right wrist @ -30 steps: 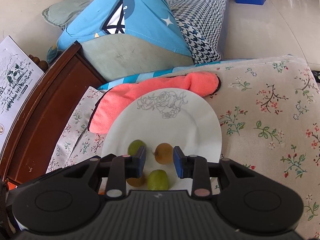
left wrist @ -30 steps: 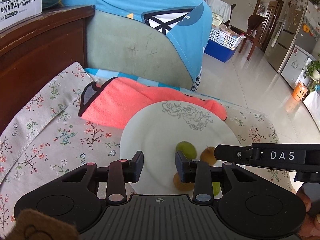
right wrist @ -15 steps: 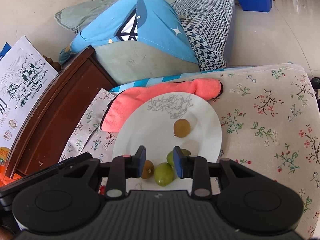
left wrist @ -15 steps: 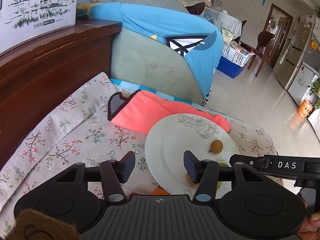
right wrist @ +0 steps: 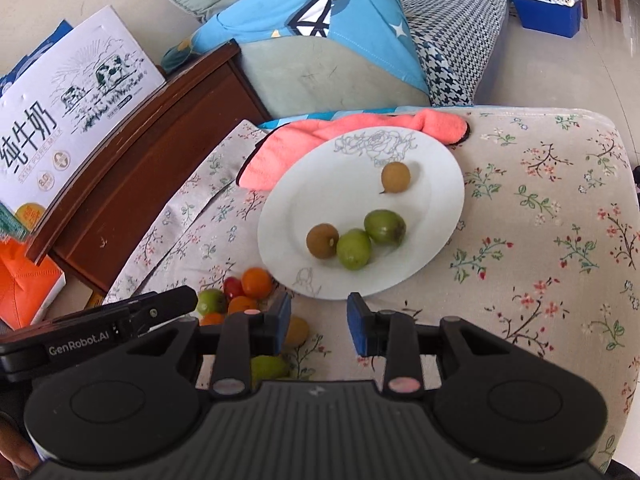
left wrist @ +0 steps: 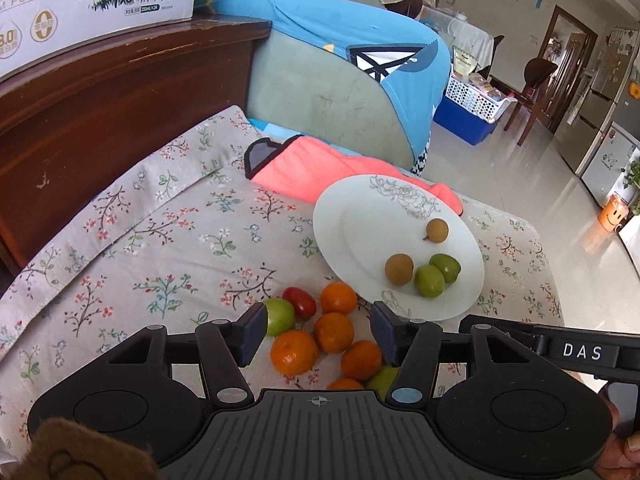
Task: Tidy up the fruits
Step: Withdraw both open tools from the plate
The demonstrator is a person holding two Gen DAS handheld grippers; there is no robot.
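A white plate (left wrist: 332,216) (right wrist: 320,200) lies on the flowered cloth and holds two brown fruits (left wrist: 399,269) (right wrist: 322,240) and two green fruits (left wrist: 429,281) (right wrist: 353,249). Near its front-left edge a loose pile lies on the cloth: several oranges (left wrist: 294,351) (right wrist: 256,282), a red tomato (left wrist: 299,302) (right wrist: 233,286) and green fruits (left wrist: 279,316) (right wrist: 211,301). My left gripper (left wrist: 318,324) hangs above this pile, its jaws opening and gripping nothing. My right gripper (right wrist: 319,312) hovers at the plate's near rim, jaws slightly apart and empty.
A pink towel (left wrist: 320,164) (right wrist: 304,140) lies partly under the plate's far side. A dark wooden cabinet (left wrist: 120,92) with a milk carton (right wrist: 68,120) borders the left. A sofa arm under a blue cover (left wrist: 360,60) stands behind. An orange box (right wrist: 24,292) sits low left.
Both grippers have drawn back from the plate, bringing the pile of oranges and other fruit into view. The left jaws have spread wider. The right jaws look unchanged.
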